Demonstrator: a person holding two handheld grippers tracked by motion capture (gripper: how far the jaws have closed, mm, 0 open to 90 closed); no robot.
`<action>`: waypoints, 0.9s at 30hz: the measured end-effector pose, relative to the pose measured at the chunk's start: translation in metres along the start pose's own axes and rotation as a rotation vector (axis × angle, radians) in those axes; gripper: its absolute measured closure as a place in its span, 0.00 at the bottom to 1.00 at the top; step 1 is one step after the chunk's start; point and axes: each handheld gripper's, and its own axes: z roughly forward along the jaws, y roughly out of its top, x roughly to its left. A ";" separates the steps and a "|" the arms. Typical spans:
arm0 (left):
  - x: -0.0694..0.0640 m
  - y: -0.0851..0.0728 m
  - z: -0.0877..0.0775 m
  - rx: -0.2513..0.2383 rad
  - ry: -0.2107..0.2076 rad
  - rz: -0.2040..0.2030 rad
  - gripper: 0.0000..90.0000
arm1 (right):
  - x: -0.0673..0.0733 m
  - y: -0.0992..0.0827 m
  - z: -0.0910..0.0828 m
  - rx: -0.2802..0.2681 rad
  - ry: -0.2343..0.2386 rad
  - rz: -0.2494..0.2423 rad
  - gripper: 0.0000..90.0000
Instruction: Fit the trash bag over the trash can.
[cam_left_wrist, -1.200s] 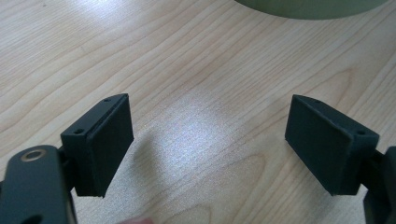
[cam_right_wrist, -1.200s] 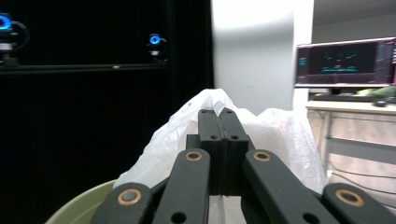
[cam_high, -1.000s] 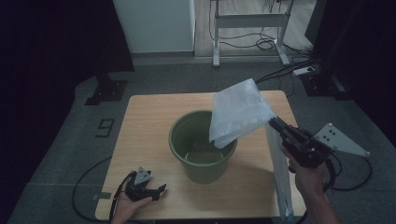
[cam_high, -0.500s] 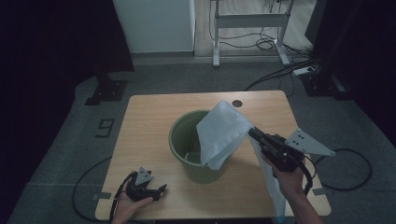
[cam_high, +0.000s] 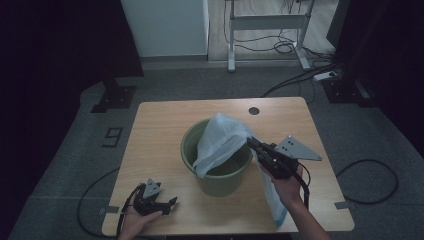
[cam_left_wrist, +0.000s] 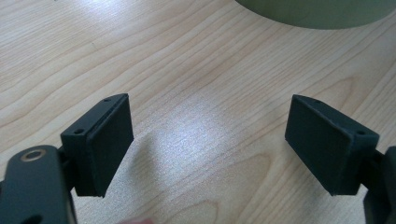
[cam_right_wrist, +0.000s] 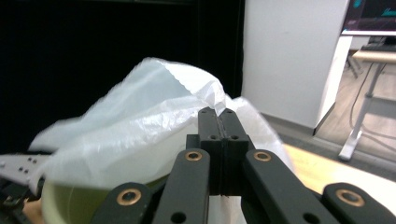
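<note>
The table (cam_high: 165, 125) is pale wood, and near its middle stands a green bucket (cam_high: 220, 180), upright and open at the top. A thin white plastic bag (cam_high: 217, 142) billows over the bucket's rim, its lower folds drooping inside the mouth while its upper part arches above the far rim; a further length of it hangs down by the person's right hand to the table's near edge. In the right gripper view the bag (cam_right_wrist: 140, 121) spreads pale and crinkled across the jaws, with the bucket's rim (cam_right_wrist: 74, 200) just below it. The right gripper (cam_high: 252, 144) reaches in from the bucket's right side with its tips at the rim; its jaws are pressed flat together with a pinch of the bag's film caught between them, seen close up at the right gripper's tips (cam_right_wrist: 218, 116). The left gripper (cam_high: 167, 205) lies low at the table's near left corner, well apart from the bucket. In the left gripper view (cam_left_wrist: 208, 144) its two pads stand wide apart with nothing but bare wood between them, and the bucket's wall (cam_left_wrist: 317, 11) shows at the top edge.
</note>
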 end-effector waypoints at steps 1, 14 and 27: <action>0.000 0.000 0.000 0.000 0.000 0.000 0.16 | 0.000 -0.003 0.001 0.006 0.005 0.005 0.99; -0.002 0.002 -0.001 -0.004 -0.002 0.008 0.17 | 0.011 -0.030 0.002 0.078 0.021 -0.017 0.99; -0.002 0.005 -0.009 -0.052 0.003 -0.007 0.18 | 0.019 -0.034 -0.014 -0.005 0.007 -0.002 0.59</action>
